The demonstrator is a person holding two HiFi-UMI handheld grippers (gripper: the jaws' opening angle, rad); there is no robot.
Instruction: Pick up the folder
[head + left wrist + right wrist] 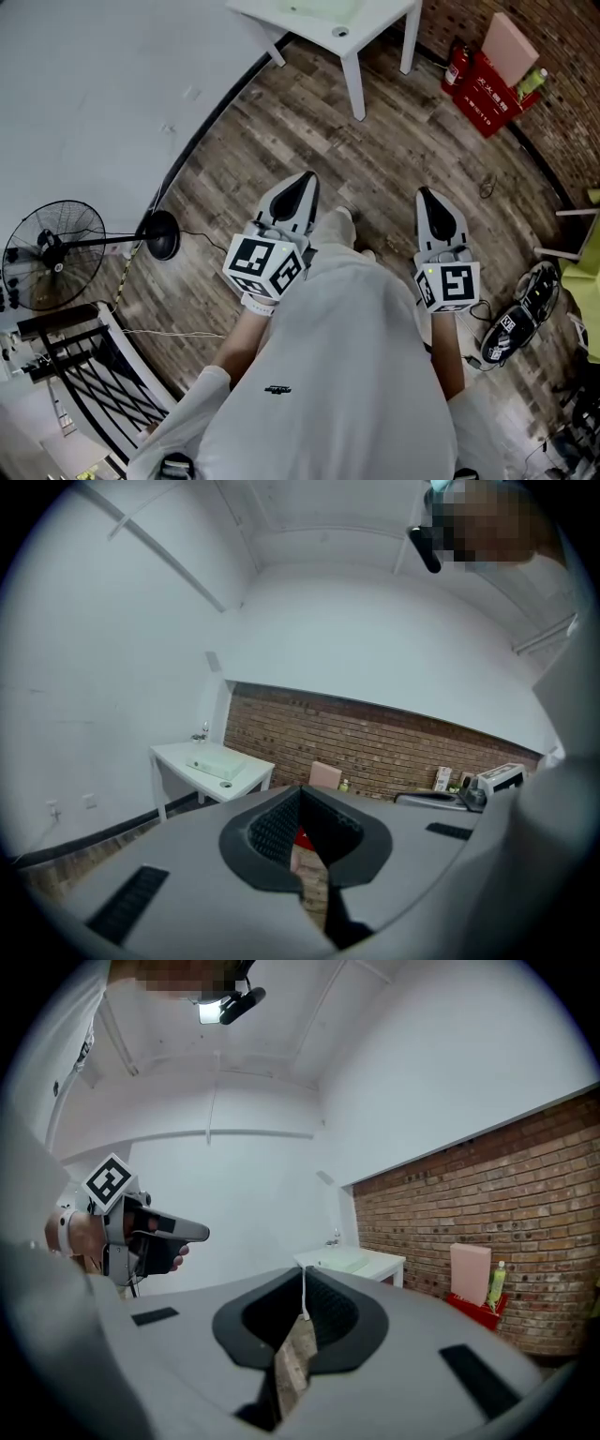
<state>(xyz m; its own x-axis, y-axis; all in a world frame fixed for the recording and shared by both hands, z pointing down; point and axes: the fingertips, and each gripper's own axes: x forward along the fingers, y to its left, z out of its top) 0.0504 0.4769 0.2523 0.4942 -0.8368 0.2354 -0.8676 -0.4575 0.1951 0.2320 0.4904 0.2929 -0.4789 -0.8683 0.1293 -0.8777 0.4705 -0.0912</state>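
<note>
Both clenched empty, left hand-held gripper point(306, 182) and right hand-held gripper point(427, 195) face a white table point(349, 43).

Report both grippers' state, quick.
Left gripper: shut, holding nothing.
Right gripper: shut, holding nothing.

This looks like a bare studio or test room. A white backdrop wall point(94, 75) curves down the upper left and a brick wall point(450, 1204) closes off the right, with a wood-plank floor point(281, 131) between them. A white surface point(370, 21) stands at the top, a standing fan point(52, 253) at the left, and a red extinguisher box point(487, 94) by the bricks.
</note>
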